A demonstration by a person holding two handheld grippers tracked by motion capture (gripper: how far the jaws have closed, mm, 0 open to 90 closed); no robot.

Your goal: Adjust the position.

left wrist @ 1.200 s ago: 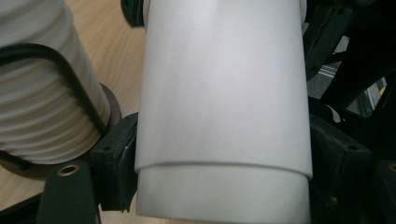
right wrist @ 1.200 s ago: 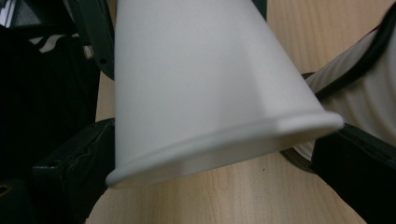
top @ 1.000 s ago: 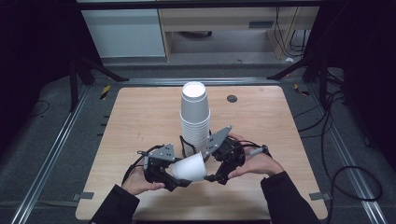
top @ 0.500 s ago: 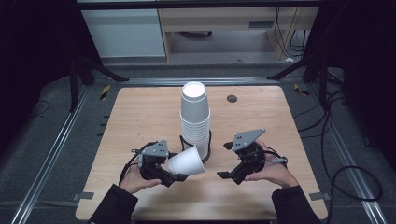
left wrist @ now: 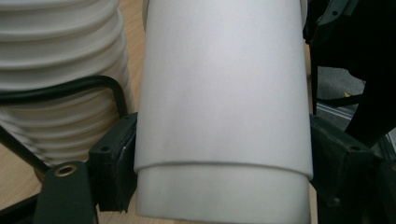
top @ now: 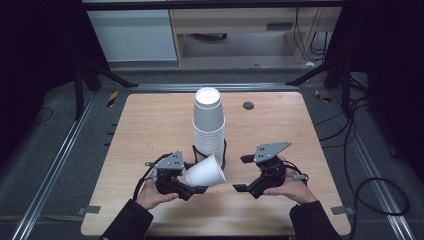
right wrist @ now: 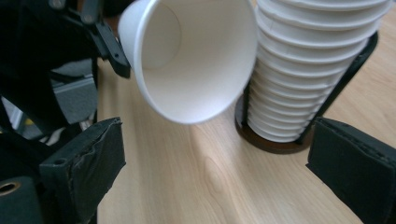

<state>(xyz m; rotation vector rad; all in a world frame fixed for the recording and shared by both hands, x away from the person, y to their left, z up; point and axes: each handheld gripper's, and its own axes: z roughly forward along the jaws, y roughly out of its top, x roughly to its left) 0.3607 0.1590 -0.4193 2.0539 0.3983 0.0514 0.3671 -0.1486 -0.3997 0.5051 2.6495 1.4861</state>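
We see the left gripper clenching a paper cup whose mouth faces the right gripper's spread jaws; the cup stack hides its holder.

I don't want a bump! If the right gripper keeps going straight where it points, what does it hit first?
Probably the held paper cup, whose open mouth faces the right gripper; the cup stack stands just beside that line.

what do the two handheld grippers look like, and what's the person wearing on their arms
Both the left gripper and the right gripper are black, with blocky padded jaws, a grey three-cornered plate on top and a black cable trailing off. The person wears dark long sleeves.
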